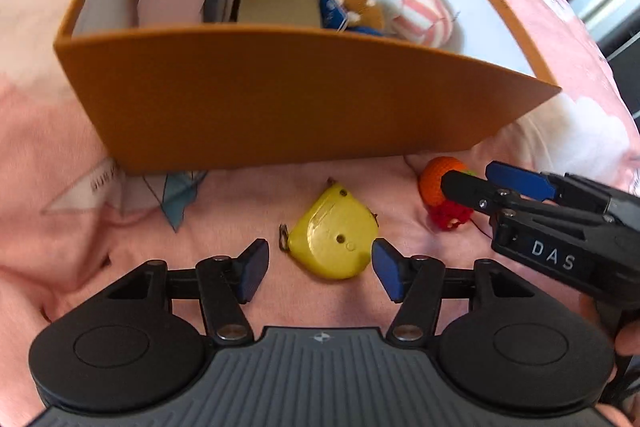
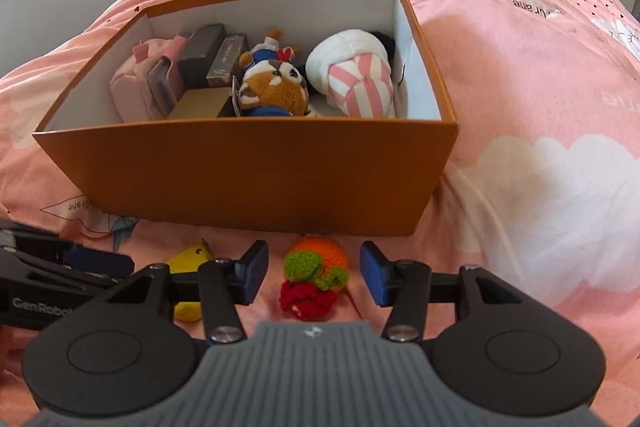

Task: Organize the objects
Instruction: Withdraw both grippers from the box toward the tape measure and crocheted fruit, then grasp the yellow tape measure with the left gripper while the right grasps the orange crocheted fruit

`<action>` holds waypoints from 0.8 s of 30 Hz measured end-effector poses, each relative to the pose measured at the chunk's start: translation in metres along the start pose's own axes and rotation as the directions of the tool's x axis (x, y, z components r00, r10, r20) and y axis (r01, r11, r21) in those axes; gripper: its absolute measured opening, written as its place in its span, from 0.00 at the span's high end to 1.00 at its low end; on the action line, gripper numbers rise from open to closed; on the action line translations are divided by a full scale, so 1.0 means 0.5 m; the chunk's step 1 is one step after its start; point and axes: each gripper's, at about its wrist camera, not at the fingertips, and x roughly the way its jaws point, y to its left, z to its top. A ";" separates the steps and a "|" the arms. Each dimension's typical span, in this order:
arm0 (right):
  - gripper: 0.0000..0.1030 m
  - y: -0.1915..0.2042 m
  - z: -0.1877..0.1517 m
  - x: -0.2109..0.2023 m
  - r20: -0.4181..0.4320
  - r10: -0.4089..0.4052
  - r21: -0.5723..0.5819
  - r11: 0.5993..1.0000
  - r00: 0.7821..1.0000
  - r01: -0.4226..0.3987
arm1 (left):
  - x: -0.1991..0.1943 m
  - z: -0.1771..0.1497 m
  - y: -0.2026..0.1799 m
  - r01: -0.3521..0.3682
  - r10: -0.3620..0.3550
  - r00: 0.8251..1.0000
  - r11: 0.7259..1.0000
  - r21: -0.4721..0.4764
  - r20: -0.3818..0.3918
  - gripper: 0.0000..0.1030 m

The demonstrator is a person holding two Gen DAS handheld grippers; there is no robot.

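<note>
We hold both grippers tilted down toward the pink bed (image 2: 540, 75), side by side, in front of the near wall of the orange box (image 2: 248, 171). The left gripper (image 1: 320, 263) has its jaws spread wide and grips nothing; the yellow tape measure (image 1: 332, 243) lies flat on the cover between them, its right edge just beside the right pad, though we cannot tell if it touches. The right gripper (image 2: 314, 273) also stands open and empty, and the crocheted orange toy (image 2: 316, 275), with its green and red parts, lies between its jaws with bare cover on each side. Both things sit near the box's near wall, apart from it. The box is open on top; inside, 2 plush toys (image 2: 276, 87) and a pink pouch (image 2: 136, 87) fill most of the floor, with bare white bottom at the right end.
</note>
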 end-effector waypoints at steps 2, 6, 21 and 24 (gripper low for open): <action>0.48 -0.002 -0.006 0.003 -0.008 -0.001 0.002 1.000 1.000 0.001 | 0.004 -0.004 0.000 -0.011 0.011 1.000 1.000 -0.012 -0.009 0.32; 0.49 -0.005 -0.012 0.016 -0.031 -0.003 0.008 1.000 1.000 0.003 | 0.009 -0.004 0.007 -0.002 -0.001 0.999 0.997 -0.077 -0.039 0.31; 0.59 -0.023 -0.030 0.040 -0.061 0.004 0.046 0.999 0.998 -0.001 | 0.055 0.023 0.008 -0.048 0.023 0.994 0.968 -0.246 -0.103 0.23; 0.59 -0.029 -0.032 0.041 -0.063 0.009 0.060 0.998 0.998 -0.005 | 0.060 0.023 0.012 -0.050 0.023 0.994 0.966 -0.255 -0.108 0.22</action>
